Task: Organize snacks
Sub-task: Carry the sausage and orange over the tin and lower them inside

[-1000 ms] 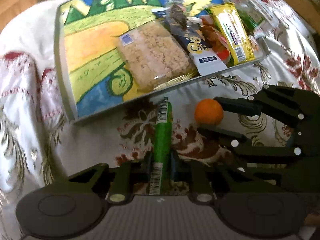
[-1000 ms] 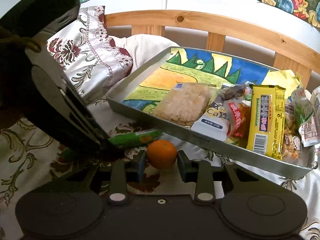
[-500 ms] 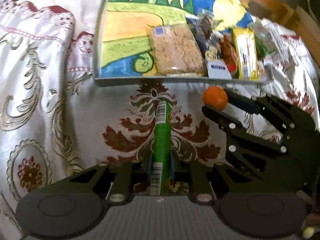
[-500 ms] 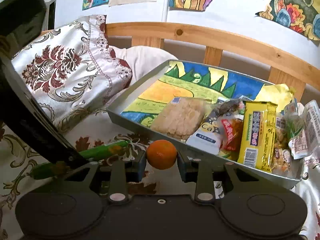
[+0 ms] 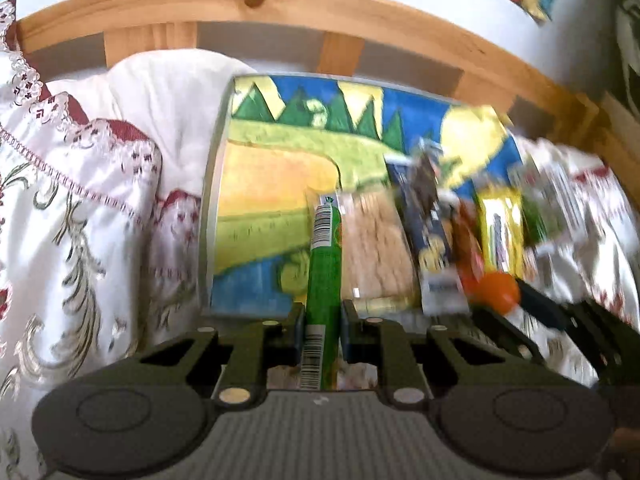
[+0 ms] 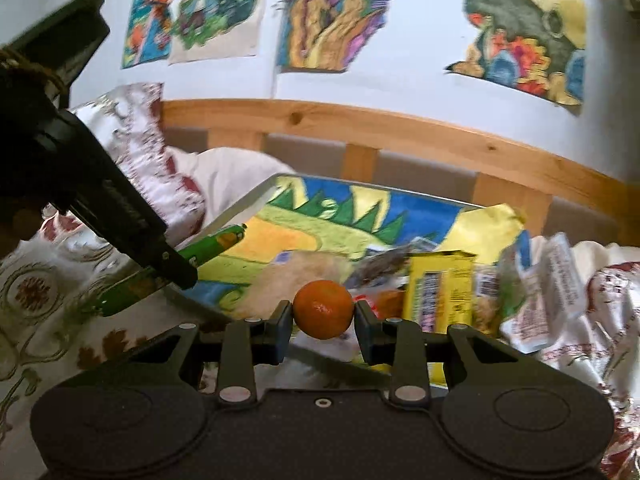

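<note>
Two snacks are held clear of the patterned white-and-maroon bedspread [image 5: 80, 240], one in each tool. The left gripper [image 5: 323, 322] is clamped on a long, slim green snack stick in a barcoded wrapper [image 5: 324, 264], gripped near its lower end, so that its long axis runs straight ahead along the fingers and its far tip points over the near rim of the shallow grey metal tray lined with a bright painted landscape [image 5: 210, 216]. The right gripper [image 6: 323, 320] is closed on a small round orange mandarin [image 6: 323, 309], pinched at its sides.

Packets are crowded into the tray's right half: a clear pack of pale rice crackers [image 5: 372, 248] and a yellow bar wrapper [image 6: 436, 292] among them. The left half is seen bare. That bare patch lies ahead and slightly left of the green stick, so the left gripper is judged the nearer to it. The mandarin sits just before the rim, facing the crowded packets.
</note>
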The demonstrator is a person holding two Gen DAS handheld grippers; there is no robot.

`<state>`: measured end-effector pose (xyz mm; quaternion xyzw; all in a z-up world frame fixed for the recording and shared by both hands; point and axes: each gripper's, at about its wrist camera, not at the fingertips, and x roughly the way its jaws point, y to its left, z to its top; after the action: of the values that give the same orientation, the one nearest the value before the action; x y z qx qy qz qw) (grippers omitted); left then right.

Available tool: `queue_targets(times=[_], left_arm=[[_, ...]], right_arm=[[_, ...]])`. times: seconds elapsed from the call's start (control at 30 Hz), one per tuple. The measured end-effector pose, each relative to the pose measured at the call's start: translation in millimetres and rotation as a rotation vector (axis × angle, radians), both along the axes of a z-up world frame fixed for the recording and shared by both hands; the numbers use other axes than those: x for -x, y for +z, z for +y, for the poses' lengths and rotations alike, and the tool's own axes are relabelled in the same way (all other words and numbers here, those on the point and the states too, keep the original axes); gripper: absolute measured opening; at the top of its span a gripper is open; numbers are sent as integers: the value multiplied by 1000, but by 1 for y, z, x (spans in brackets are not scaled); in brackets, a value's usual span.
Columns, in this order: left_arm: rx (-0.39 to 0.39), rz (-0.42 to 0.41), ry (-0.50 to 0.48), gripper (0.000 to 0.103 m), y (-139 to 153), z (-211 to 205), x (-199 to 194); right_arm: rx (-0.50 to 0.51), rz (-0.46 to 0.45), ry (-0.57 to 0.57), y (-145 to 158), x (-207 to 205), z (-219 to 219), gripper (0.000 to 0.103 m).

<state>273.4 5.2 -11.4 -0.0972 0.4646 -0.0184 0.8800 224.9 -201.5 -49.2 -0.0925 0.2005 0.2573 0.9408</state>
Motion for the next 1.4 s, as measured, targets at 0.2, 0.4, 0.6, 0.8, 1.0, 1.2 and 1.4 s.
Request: queue_targets(times=[0.2, 0.4, 0.6, 0.8, 1.0, 1.2, 1.4], left_arm=[[-17, -42, 76, 19, -10, 4, -29], [-32, -67, 93, 19, -20, 3, -52], [-34, -72, 116, 19, -33, 0, -66], [-34, -76, 128, 19, -42, -2, -65], [-31, -85, 143, 19, -42, -2, -62], [-31, -88, 149, 19, -43, -3, -60], [-27, -92, 156, 20, -44, -2, -58]], right_arm=[[-4, 3, -66, -3, -13, -12, 36], [19, 49, -111, -13, -22, -16, 36], [38, 76, -125, -21, -25, -17, 36], [30, 88, -124, -23, -28, -19, 36], [33, 94, -121, -26, -33, -18, 36], [31, 95, -119, -27, -35, -18, 36], [31, 94, -119, -27, -35, -18, 36]])
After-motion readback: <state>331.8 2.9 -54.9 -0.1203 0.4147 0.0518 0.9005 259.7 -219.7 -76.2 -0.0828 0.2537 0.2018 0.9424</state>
